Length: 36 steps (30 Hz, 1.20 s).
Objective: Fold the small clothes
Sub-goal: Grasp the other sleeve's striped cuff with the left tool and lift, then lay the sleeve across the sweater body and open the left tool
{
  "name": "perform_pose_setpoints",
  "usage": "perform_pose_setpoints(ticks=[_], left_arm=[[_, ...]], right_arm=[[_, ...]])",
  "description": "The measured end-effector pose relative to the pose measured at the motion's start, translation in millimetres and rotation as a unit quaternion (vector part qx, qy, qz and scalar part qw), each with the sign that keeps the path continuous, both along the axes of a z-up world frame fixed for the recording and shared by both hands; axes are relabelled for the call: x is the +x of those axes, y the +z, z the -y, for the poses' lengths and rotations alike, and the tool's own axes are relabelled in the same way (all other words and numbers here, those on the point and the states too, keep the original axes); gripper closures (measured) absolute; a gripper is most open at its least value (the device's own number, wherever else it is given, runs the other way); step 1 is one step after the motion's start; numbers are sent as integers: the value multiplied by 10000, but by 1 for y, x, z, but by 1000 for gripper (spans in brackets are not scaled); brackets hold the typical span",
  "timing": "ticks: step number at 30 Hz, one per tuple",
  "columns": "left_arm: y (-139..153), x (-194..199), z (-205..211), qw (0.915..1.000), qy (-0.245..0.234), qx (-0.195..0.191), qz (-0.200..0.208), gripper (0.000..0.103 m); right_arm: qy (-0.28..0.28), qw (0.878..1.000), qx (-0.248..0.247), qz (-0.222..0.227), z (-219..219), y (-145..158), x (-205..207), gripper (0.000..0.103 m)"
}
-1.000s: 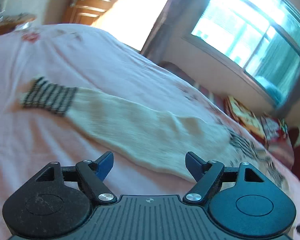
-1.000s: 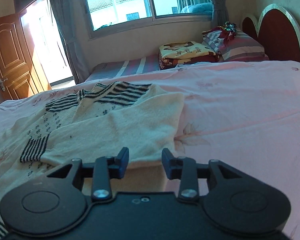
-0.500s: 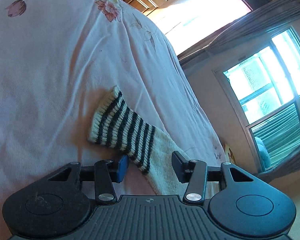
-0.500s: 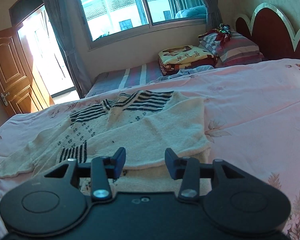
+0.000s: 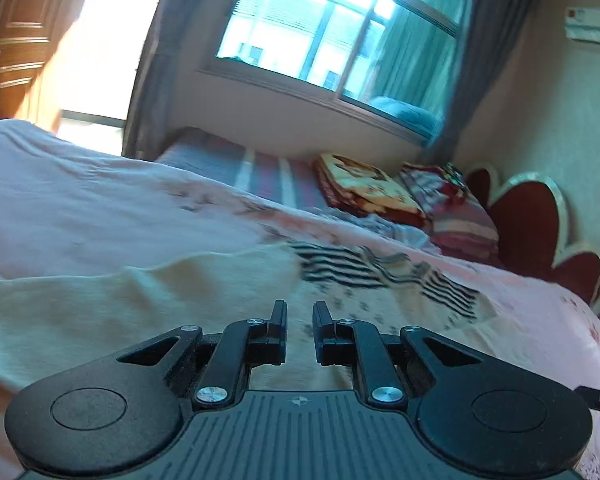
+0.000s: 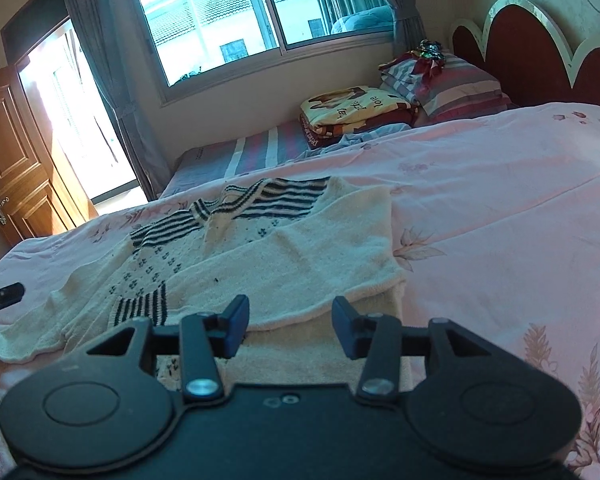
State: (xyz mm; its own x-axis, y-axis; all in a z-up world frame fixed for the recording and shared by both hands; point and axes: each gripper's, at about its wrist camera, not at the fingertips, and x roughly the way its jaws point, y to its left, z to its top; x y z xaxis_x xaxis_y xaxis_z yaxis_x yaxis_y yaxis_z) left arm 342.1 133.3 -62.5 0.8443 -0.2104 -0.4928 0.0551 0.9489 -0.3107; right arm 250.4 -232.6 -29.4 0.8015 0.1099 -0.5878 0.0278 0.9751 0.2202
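A cream knit sweater [image 6: 284,256] with black stripes at the collar and cuffs lies on the pink bedsheet [image 6: 500,208]. Its right sleeve is folded across the body, striped cuff [image 6: 140,310] at the left. My right gripper [image 6: 290,326] is open and empty, just above the sweater's near hem. My left gripper [image 5: 300,322] has its jaws nearly together with a narrow gap; it hovers low over the sweater [image 5: 148,300], and nothing shows between the fingers. The left gripper's tip [image 6: 0,296] also shows at the left edge of the right wrist view, beside the left sleeve [image 6: 32,332].
Folded blankets [image 6: 352,112] and striped pillows [image 6: 456,88] are stacked at the bed's far side by the red headboard [image 6: 540,52]. A window [image 6: 260,12] with grey curtains is behind. A wooden door [image 6: 12,168] stands open at the left.
My left gripper swung from the striped cuff of the left sleeve toward the sweater's body and its jaws closed to a narrow gap. My right gripper pulled back slightly and stayed open.
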Motion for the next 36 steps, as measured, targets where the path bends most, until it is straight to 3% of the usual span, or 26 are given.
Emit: perform_pose_setpoints(ticks=[3, 6, 7, 8, 9, 10, 12, 14, 17, 22, 24, 25, 26, 27, 29, 30, 32, 33, 34, 36], left_arm=[[-3, 13, 63, 9985, -487, 127, -202, 90], [-6, -12, 67, 9987, 39, -471, -214, 87], [-12, -28, 51, 9971, 342, -654, -162, 59], [-17, -41, 33, 9947, 730, -719, -19, 18], [-20, -55, 16, 9906, 1160, -697, 195, 7], [-20, -69, -3, 9866, 1443, -659, 381, 6], [-21, -86, -51, 9764, 1994, -760, 319, 6], [-26, -103, -96, 9572, 2668, -1107, 193, 25], [-35, -119, -146, 9262, 3517, -1357, 72, 25], [-51, -97, -199, 8947, 4089, -1754, -404, 25], [-65, -89, -217, 8772, 4321, -2017, -557, 52], [-68, -84, -223, 8755, 4343, -2021, -627, 80], [-68, -80, -227, 8768, 4316, -2013, -661, 94], [-66, -77, -226, 8837, 4190, -1988, -631, 96], [-52, -68, -208, 9141, 3721, -1543, -452, 99], [-41, -60, -187, 9356, 3307, -1188, -335, 99], [-24, -43, -134, 9678, 2468, -485, -131, 99], [-18, -34, -103, 9792, 2024, -143, -61, 99], [-15, -26, -73, 9869, 1607, 168, -12, 99], [-17, -9, -13, 9945, 835, 626, 25, 99]], right_arm=[[-18, 10000, 47, 1, 7, 1, -1, 58], [66, 10000, -69, 18, 11, 1, -2, 57], [96, 9999, -113, 14, 13, 0, -2, 55], [114, 9998, -136, -16, 14, -2, -1, 55], [116, 9998, -132, -70, 16, -5, 1, 55], [103, 9998, -107, -122, 19, -8, 3, 55], [66, 9997, -28, -217, 20, -16, 6, 55], [93, 9995, 51, -310, 16, -23, 10, 55], [362, 9984, -17, -441, -5, -31, 17, 55], [965, 9942, -321, -335, -49, -26, 21, 54], [1105, 9926, -428, -260, -59, -21, 21, 54], [1133, 9923, -447, -233, -62, -20, 21, 54], [1141, 9923, -438, -220, -62, -19, 22, 54], [1133, 9925, -412, -223, -61, -18, 23, 54], [1066, 9934, -363, -234, -57, -20, 23, 54], [1013, 9940, -327, -246, -54, -21, 23, 54], [885, 9955, -217, -269, -47, -23, 23, 54], [821, 9961, -158, -281, -44, -24, 23, 54], [767, 9965, -116, -294, -41, -25, 23, 54], [669, 9972, -67, -313, -35, -26, 22, 54]])
